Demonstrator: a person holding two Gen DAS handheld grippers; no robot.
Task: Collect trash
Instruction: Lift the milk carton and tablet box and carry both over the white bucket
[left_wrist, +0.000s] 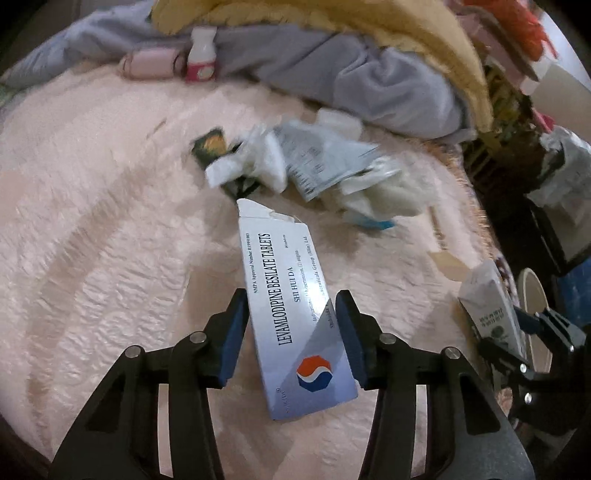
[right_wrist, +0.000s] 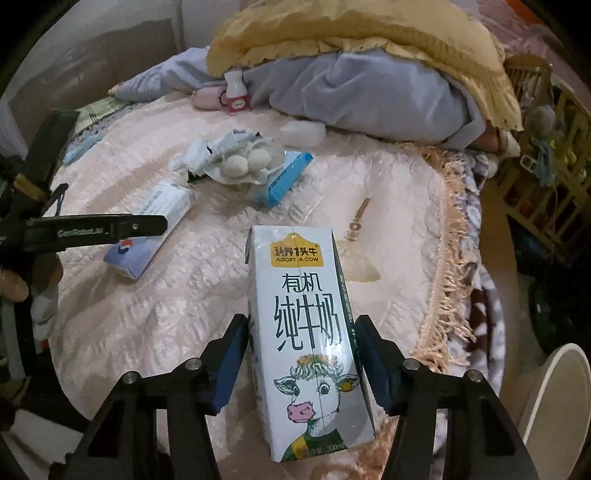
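A white and blue tablet box (left_wrist: 280, 280) lies lengthwise between my left gripper's (left_wrist: 291, 306) blue pads, which press on both its long sides, low over the pink bedspread (left_wrist: 92, 221). The right wrist view shows the same box (right_wrist: 147, 240) under a left finger (right_wrist: 122, 229). My right gripper (right_wrist: 299, 328) is shut on a milk carton (right_wrist: 303, 295) printed with a cow and holds it upright above the bed. That carton (left_wrist: 487, 299) also shows at the right edge of the left wrist view. A heap of crumpled paper and tissue (left_wrist: 325, 166) lies further up the bed.
The heap includes white balls in plastic (right_wrist: 240, 166) and a blue packet (right_wrist: 284, 181). A small pink-labelled bottle (right_wrist: 236, 94) stands by grey and yellow bedding (right_wrist: 369, 85). A paper scrap (right_wrist: 354, 258) lies near the fringed bed edge. A white round rim (right_wrist: 561, 398) sits low on the right.
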